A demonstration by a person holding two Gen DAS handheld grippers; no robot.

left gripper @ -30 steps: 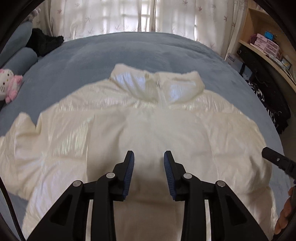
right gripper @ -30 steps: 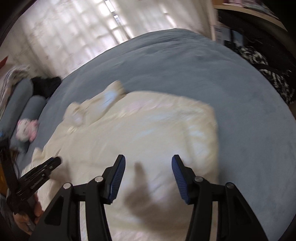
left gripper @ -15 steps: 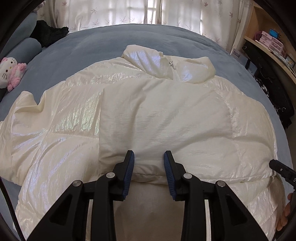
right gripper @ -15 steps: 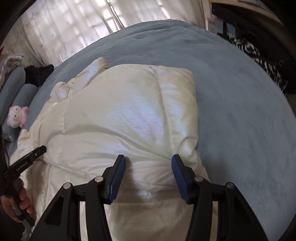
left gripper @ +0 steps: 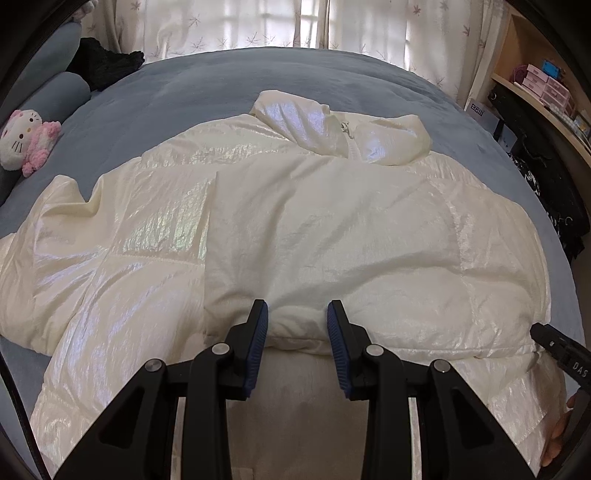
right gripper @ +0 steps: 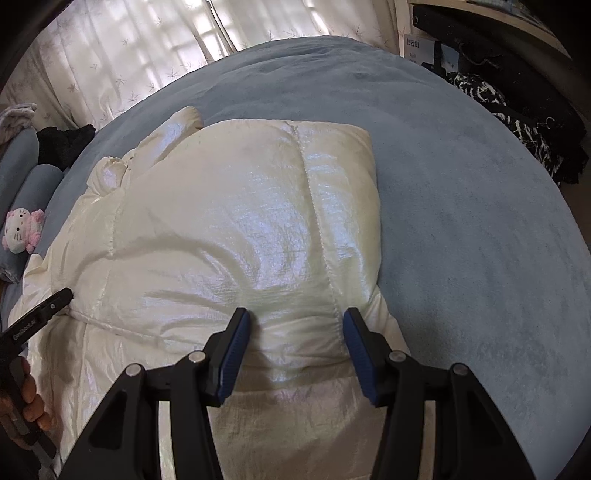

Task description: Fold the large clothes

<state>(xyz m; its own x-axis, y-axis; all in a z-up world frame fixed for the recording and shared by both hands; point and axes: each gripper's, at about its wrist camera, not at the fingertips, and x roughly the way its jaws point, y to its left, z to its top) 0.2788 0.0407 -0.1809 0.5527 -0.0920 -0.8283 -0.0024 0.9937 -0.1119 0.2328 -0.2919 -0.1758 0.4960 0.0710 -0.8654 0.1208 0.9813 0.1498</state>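
A cream, shiny puffer jacket (left gripper: 295, 236) lies flat on a blue-grey bed (left gripper: 258, 77), collar at the far end. Its right side is folded over the body, and the left sleeve (left gripper: 55, 236) spreads out. My left gripper (left gripper: 297, 328) is open, its jaws either side of the folded panel's near edge. My right gripper (right gripper: 293, 339) is open, straddling the near right corner of the jacket (right gripper: 236, 229) at the folded edge. Neither holds fabric. The right gripper's tip also shows in the left wrist view (left gripper: 557, 350).
A Hello Kitty plush (left gripper: 27, 140) and a dark garment (left gripper: 103, 66) lie at the bed's far left by grey pillows. Curtains (left gripper: 295, 22) hang behind. A shelf with boxes (left gripper: 546, 85) and dark patterned cloth (right gripper: 517, 122) stand at the right.
Both grippers have come lower and closer to the jacket's near folded edge over the last second. The jacket fills more of each view. Both jaws stay open.
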